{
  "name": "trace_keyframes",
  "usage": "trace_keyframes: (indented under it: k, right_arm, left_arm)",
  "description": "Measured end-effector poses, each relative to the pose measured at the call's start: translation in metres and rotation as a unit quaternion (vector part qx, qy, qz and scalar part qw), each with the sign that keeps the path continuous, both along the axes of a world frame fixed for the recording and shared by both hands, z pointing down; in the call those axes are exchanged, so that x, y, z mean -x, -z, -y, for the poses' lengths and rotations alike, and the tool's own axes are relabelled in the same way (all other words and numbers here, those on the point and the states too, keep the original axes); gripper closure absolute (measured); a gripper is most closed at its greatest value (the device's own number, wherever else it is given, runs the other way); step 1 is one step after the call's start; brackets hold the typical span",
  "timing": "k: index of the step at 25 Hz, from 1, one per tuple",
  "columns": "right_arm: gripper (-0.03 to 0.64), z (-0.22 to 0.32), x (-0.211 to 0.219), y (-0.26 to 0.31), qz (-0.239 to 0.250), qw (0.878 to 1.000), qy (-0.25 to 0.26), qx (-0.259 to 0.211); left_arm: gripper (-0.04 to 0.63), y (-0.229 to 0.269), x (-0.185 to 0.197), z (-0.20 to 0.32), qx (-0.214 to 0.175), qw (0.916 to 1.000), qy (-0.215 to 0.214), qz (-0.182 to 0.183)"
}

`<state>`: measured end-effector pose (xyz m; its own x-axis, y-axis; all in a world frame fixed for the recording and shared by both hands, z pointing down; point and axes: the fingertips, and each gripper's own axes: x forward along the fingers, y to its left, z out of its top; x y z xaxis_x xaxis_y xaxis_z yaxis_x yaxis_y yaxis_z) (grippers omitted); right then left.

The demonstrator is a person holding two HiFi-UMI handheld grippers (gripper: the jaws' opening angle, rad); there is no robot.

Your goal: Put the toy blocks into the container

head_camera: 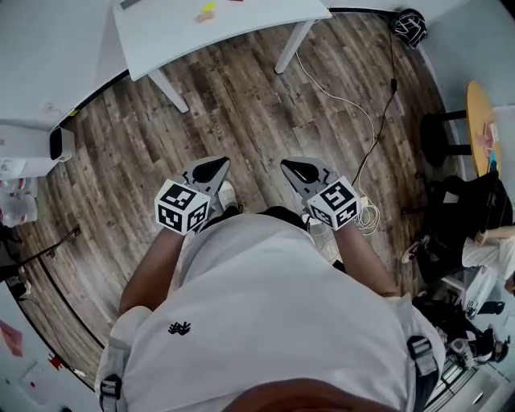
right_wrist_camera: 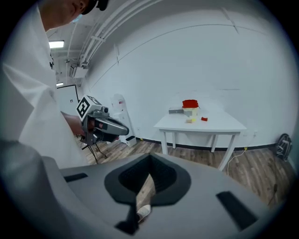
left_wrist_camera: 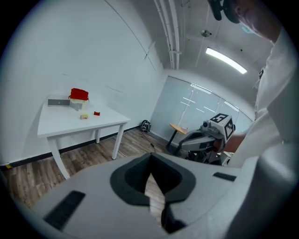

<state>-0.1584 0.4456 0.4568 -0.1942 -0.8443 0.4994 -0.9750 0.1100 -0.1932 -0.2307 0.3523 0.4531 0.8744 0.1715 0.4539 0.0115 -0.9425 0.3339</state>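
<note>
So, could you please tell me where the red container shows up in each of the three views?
Head view: not in it; the top edge cuts off the white table before it.
Left gripper view: the red container is at upper left, on the table's far side.
Right gripper view: it is right of centre, in the upper half.
Shared landmark: the white table.

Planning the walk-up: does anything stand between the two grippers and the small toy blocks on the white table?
Nothing visible does. Only bare wooden floor lies between the left gripper, the right gripper and the white table holding the small toy blocks; a white cable lies to the right.
</note>
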Motion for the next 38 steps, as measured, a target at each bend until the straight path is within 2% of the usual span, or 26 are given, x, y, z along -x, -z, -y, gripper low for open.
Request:
trace_keyframes:
  k: [6, 13, 28, 33, 38]
  right_arm:
    - [0.611, 0.034, -0.006, -0.003, 0.009, 1.0, -0.012, -0.005]
    - [0.609, 0.062, -0.043, -0.014, 0.026, 1.0, 0.009, -0.001]
    - [0.606, 0.165, -0.204, -0.01, 0.041, 0.992, 0.114, -0.032]
    - [0.595, 0.19, -0.227, -0.021, 0.046, 0.987, 0.151, -0.03]
    - [0.592, 0.222, -0.241, -0.029, 0.042, 0.984, 0.17, -0.02]
  left_arm:
    - [0.589, -0.016, -0.005, 0.035, 0.015, 0.9999, 0.001, 0.007]
    - [0.589, -0.025, -0.046, 0.058, 0.011, 0.9998, 0.005, 0.016]
    - [0.589, -0.005, -0.184, 0.127, -0.013, 0.9938, 0.107, 0.027]
    - [0.588, -0.005, -0.205, 0.143, -0.023, 0.9898, 0.137, 0.03]
    - [0.588, 0.0, -0.21, 0.172, -0.023, 0.9863, 0.162, 0.023]
